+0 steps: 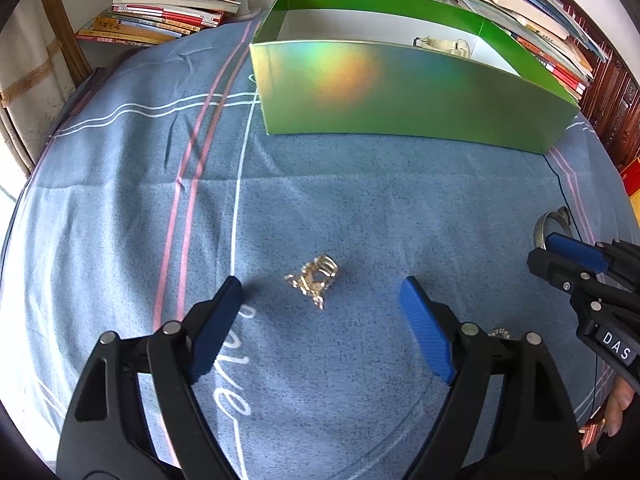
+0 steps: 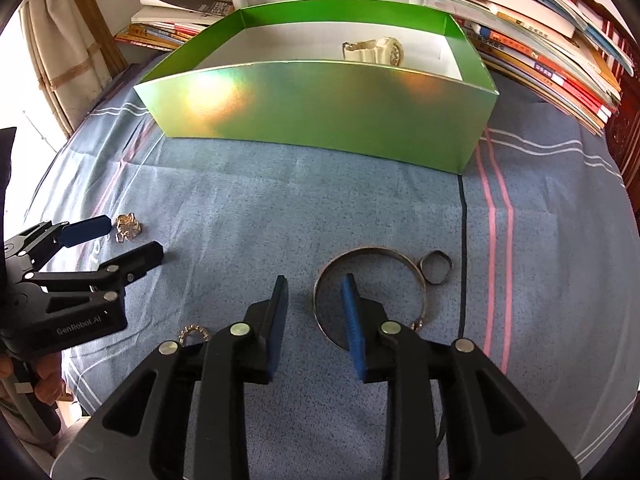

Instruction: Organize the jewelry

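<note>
Bright daylight, sharp focus — fisheye-bent edges

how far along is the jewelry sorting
Done: only the cream watch lies in the green box. In hand: nothing; the left gripper stands open around the gold clip, the right gripper open astride the bangle rim. Left: clip, bangle, small ring, beaded ring.

Box (image 2: 320,120): far side of the cloth (image 2: 240,208), books (image 2: 560,60) stacked behind it.
Watch (image 2: 376,51): in the box, toward its right end.
Clip (image 1: 314,280): on the cloth, before the box, left; between the open jaws of the left gripper (image 1: 322,300).
Bangle (image 2: 370,284): on the cloth, right of the clip; right gripper (image 2: 314,296) straddles its left rim.
Ring (image 2: 436,267): touching the bangle's right side.
</note>
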Available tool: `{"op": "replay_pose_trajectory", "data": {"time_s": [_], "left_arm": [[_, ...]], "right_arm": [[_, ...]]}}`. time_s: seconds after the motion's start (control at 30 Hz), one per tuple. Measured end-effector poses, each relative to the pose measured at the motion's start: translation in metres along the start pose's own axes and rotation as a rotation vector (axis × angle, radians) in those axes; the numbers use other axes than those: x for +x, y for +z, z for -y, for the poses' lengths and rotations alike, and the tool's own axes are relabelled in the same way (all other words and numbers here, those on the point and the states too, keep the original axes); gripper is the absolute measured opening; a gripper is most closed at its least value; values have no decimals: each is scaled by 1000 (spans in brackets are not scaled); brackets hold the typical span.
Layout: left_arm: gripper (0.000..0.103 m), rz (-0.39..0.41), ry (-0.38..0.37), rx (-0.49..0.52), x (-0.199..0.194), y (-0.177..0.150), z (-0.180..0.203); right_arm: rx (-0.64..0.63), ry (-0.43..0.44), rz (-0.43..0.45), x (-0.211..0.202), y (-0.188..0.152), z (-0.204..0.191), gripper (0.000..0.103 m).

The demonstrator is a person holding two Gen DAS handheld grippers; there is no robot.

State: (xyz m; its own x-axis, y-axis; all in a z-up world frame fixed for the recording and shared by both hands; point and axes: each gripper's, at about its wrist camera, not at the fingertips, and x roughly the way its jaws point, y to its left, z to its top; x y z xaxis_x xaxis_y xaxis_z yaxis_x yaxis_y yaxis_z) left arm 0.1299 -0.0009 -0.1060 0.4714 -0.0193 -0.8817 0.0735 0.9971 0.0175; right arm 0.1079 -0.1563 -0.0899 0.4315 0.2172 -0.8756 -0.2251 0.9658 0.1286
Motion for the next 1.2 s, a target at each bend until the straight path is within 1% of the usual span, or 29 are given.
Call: {"op": "replay_pose_trajectory", "data": {"time_s": [0.07, 0.2, 0.3, 0.57, 0.8, 0.97, 1.07, 1.1, 1.13, 1.17, 1.2], "left_arm": [[84, 4, 4, -9, 1, 1, 3], [84, 9, 5, -14, 1, 3, 4], [84, 12, 5, -14, 1, 2, 5], [85, 9, 5, -16, 0, 2, 5], [85, 7, 1, -19, -1, 2, 3], [85, 13, 11, -10, 1, 5, 5], [84, 29, 21, -3, 1, 7, 8], [82, 35, 25, 1, 1, 8, 9], [76, 43, 24, 5, 0, 8, 11], [72, 49, 16, 11, -1, 9, 12], [63, 54, 8, 14, -2, 9, 14]], "right_arm": [[-18, 0, -6, 1, 2, -2, 34], [-46, -8, -21, 3, 5, -4, 34], [-46, -7, -22, 4, 5, -5, 34], [-52, -5, -23, 5, 5, -8, 40], [-42, 3, -15, 4, 4, -7, 40], [-50, -15, 0, 5, 3, -9, 40], [-52, -31, 11, 6, 4, -11, 40], [-54, -39, 16, 7, 4, -12, 40], [-56, -44, 19, 7, 5, -12, 40], [-62, -54, 22, 8, 5, -14, 39], [-67, -64, 23, 8, 5, -15, 38]]}}
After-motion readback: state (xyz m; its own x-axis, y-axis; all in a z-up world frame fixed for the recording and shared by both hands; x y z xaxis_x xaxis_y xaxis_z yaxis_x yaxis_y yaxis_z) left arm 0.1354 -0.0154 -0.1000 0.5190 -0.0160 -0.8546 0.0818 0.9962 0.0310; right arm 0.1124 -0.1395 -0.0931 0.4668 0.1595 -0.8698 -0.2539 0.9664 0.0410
